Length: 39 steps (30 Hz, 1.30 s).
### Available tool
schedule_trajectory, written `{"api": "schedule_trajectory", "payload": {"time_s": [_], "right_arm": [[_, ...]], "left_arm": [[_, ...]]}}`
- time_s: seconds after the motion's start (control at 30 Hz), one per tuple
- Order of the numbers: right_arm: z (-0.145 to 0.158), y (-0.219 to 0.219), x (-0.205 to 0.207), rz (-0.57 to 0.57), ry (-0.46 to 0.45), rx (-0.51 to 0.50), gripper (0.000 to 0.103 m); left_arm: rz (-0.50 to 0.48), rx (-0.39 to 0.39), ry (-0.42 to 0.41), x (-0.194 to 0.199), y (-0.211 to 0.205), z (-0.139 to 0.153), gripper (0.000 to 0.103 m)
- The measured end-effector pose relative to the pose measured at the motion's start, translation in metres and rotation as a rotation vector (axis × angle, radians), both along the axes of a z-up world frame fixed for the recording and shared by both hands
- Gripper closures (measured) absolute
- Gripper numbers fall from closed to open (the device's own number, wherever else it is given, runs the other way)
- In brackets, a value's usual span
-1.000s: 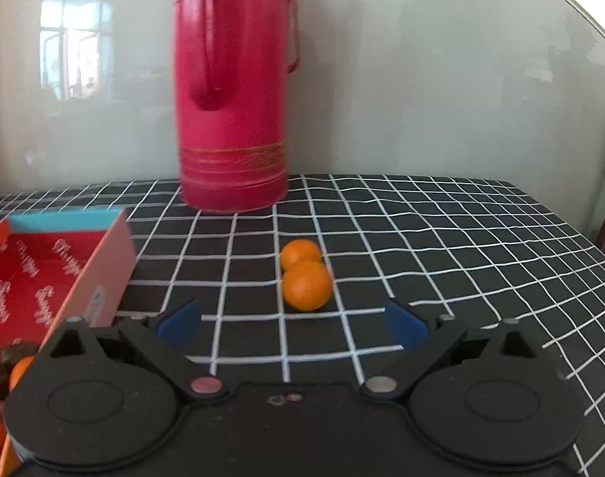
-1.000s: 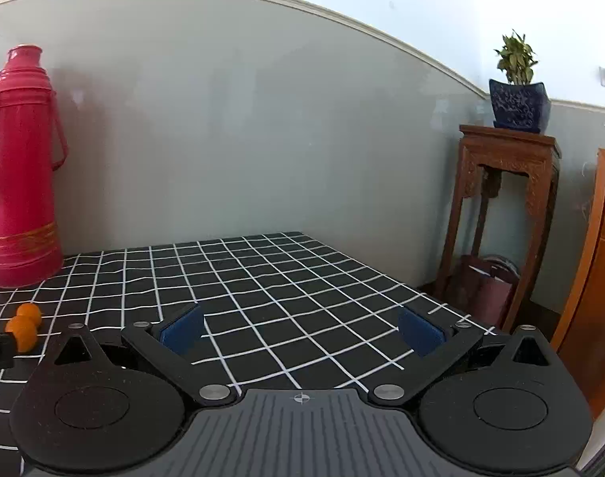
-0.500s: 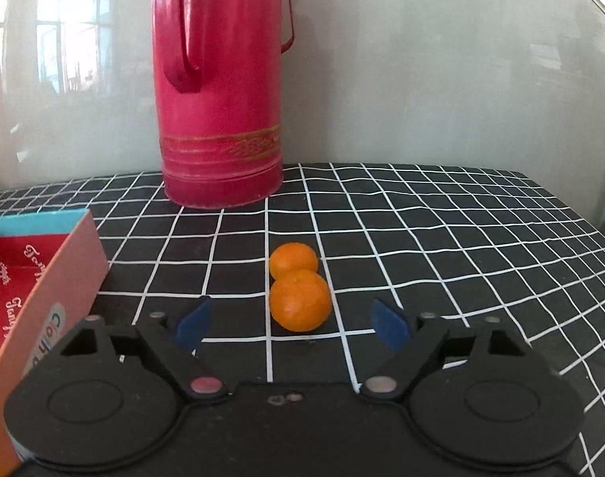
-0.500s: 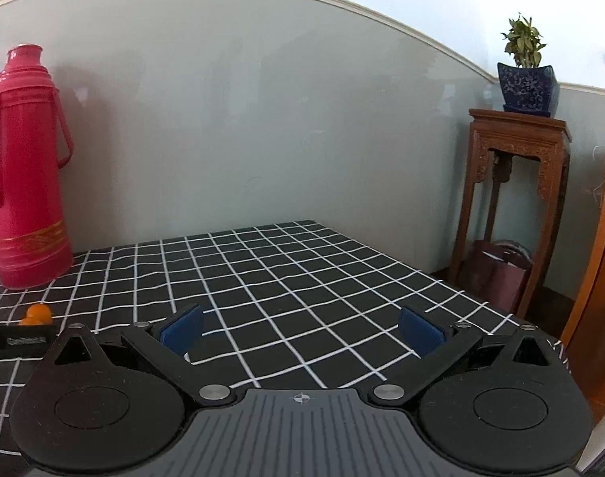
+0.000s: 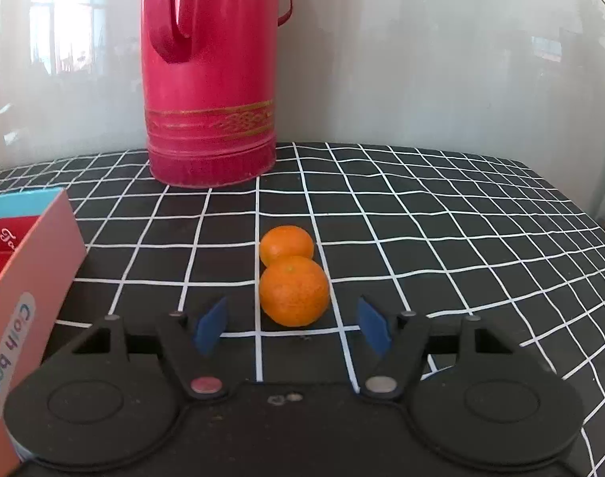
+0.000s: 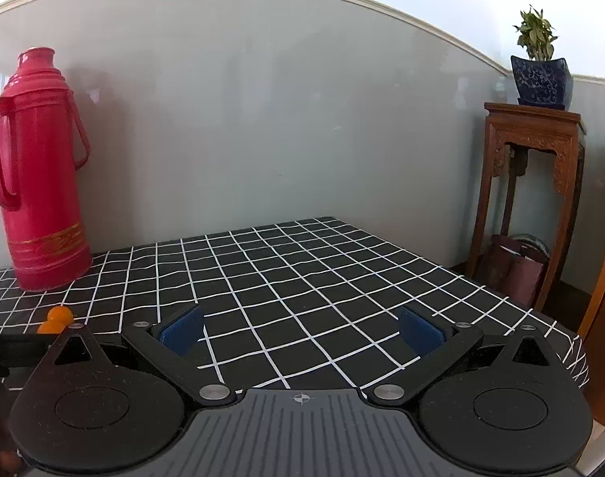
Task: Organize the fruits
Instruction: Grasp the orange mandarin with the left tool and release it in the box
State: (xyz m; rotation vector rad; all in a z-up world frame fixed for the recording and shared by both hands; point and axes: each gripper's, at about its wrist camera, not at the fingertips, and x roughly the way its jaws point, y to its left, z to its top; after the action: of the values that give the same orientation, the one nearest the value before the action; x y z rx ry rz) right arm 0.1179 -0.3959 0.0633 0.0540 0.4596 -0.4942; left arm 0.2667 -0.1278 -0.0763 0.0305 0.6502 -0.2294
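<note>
Two small oranges lie touching on the black checked tablecloth. In the left wrist view the near orange point(image 5: 294, 291) sits just ahead of my left gripper point(image 5: 292, 324), between the lines of its blue pads, and the far orange point(image 5: 286, 243) is behind it. The left jaws are closing, and the pads stand clear of the fruit on both sides. A pink and red cardboard box point(image 5: 32, 278) stands at the left. My right gripper point(image 6: 301, 330) hangs open over bare cloth. From the right wrist view the oranges point(image 6: 55, 318) peek out at far left.
A tall red thermos point(image 5: 211, 75) stands near the wall behind the oranges. The table's right edge point(image 6: 541, 318) drops off toward a carved wooden stand point(image 6: 533, 198) bearing a potted plant point(image 6: 541, 75). A grey wall runs behind the table.
My left gripper has moved closer to the two oranges and a little lower, and its jaws have narrowed. The box has slid further out of the left wrist view. The right gripper's view has barely shifted.
</note>
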Motion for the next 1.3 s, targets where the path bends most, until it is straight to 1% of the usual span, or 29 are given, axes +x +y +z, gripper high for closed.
{"api": "schedule_trajectory", "payload": {"time_s": [0.03,0.07,0.13,0.27,0.3,0.43,0.57,0.73,0.9,1.1,1.3], "right_arm": [[0.000,0.000,0.000,0.000,0.002,-0.001,0.000],[-0.001,0.000,0.000,0.000,0.003,-0.002,0.000],[-0.001,0.000,0.000,-0.002,0.004,0.002,0.000],[-0.002,0.001,0.002,0.000,0.007,0.002,0.000],[-0.002,0.002,0.002,0.003,0.010,-0.002,0.000],[-0.003,0.004,0.003,0.006,0.011,-0.007,0.000],[-0.002,0.005,0.004,0.009,0.013,-0.011,0.000],[-0.002,0.005,0.003,0.009,0.011,-0.014,0.000],[-0.003,0.010,0.005,0.025,0.021,-0.025,0.000],[-0.005,0.019,0.008,0.056,0.024,-0.032,0.000],[-0.007,0.037,0.013,0.103,0.029,-0.041,0.000]], "left_arm": [[-0.004,-0.009,0.003,0.001,0.001,0.000,0.045],[-0.011,-0.015,0.003,0.001,0.001,0.000,0.055],[-0.011,-0.014,0.001,0.002,0.002,0.001,0.058],[-0.014,-0.021,-0.006,0.003,0.003,0.001,0.073],[-0.013,-0.019,-0.012,0.002,0.003,0.001,0.074],[-0.011,-0.035,-0.008,0.000,0.006,0.001,0.075],[-0.014,-0.028,-0.016,-0.002,0.004,0.002,0.075],[-0.026,-0.010,-0.056,-0.013,0.003,0.008,0.075],[-0.020,-0.007,-0.078,-0.024,0.011,0.015,0.075],[0.012,-0.005,-0.103,-0.039,0.033,0.027,0.075],[0.097,-0.009,-0.125,-0.049,0.069,0.039,0.075]]}}
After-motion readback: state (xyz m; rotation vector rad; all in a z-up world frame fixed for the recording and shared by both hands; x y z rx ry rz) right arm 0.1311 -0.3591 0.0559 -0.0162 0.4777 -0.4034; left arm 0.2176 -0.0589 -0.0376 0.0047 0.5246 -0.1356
